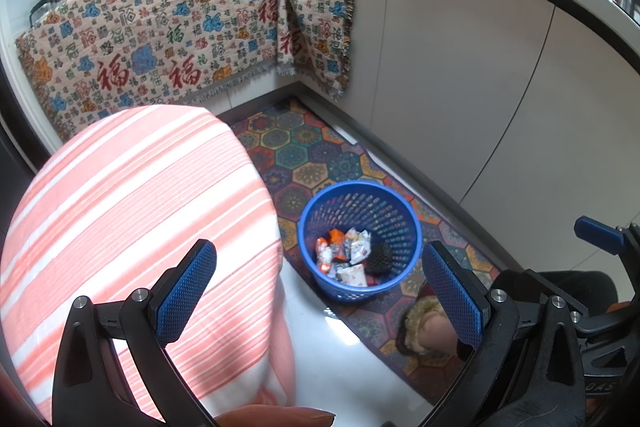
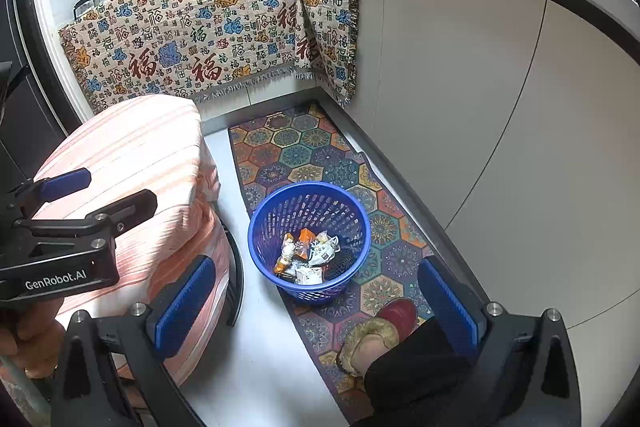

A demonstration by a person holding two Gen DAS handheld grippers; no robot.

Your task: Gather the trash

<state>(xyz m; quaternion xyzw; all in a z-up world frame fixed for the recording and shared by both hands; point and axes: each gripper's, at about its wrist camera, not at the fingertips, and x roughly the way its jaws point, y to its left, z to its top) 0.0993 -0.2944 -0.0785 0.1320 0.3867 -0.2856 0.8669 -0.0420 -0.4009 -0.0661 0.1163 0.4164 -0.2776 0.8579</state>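
Observation:
A blue mesh waste basket (image 1: 308, 215) (image 2: 260, 223) stands on the patterned floor mat. Inside it lie several crumpled snack wrappers (image 1: 346, 253) (image 2: 306, 255) and a black mesh ball (image 1: 379, 255). My left gripper (image 1: 320, 291) hovers above the basket and the table's edge, jaws wide apart, nothing between the blue pads. My right gripper (image 2: 316, 301) also hangs open and empty above the basket. The left gripper's body (image 2: 60, 223) shows at the left of the right wrist view, and the right gripper's finger (image 1: 600, 233) at the right of the left wrist view.
A round table under a pink striped cloth (image 1: 132, 219) (image 2: 132, 167) stands left of the basket. White cabinets (image 1: 480, 87) (image 2: 500, 107) line the right. A patterned blanket (image 1: 180, 27) hangs over the counter with pans behind. A person's slippered foot (image 2: 384, 327) (image 1: 424, 327) rests on the mat (image 2: 312, 147).

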